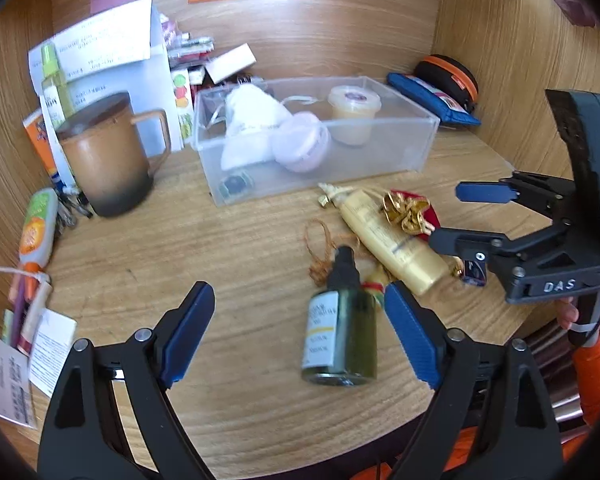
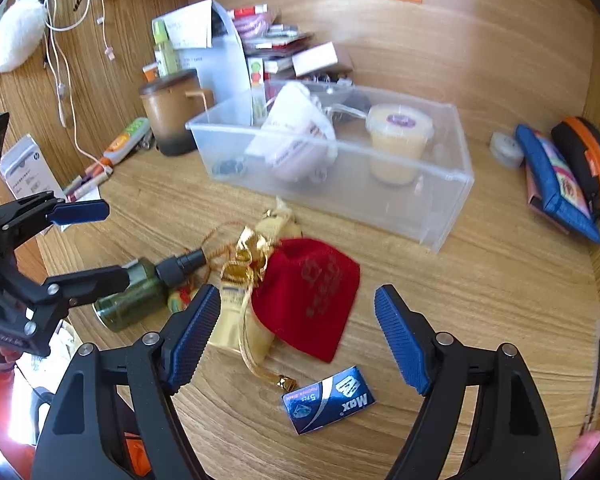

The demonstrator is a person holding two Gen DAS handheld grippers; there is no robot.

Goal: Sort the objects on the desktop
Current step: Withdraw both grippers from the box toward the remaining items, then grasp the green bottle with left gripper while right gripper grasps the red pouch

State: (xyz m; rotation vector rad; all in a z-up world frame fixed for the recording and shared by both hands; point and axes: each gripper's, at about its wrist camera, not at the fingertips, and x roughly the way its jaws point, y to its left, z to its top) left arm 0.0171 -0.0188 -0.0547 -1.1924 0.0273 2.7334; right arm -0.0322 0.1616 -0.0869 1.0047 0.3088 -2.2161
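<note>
A dark green spray bottle (image 1: 342, 328) lies on the wooden desk just inside my left gripper (image 1: 300, 316), which is open and empty. The bottle also shows in the right wrist view (image 2: 140, 292). Beside it lie a gold tube (image 1: 392, 240), a red velvet pouch (image 2: 312, 296) with a gold ribbon, and a small blue "Max" packet (image 2: 328, 398). My right gripper (image 2: 296, 336) is open and empty above the pouch and packet. A clear plastic bin (image 1: 416, 140) behind them holds a white cloth bag, a pink round case and a yellow jar (image 1: 354, 114).
A brown lidded mug (image 1: 108, 160) stands at the left with bottles, pens and papers around it. A blue pouch (image 2: 556, 184) and a black-orange case (image 2: 588, 160) lie at the right wall. Wooden walls enclose the desk on three sides.
</note>
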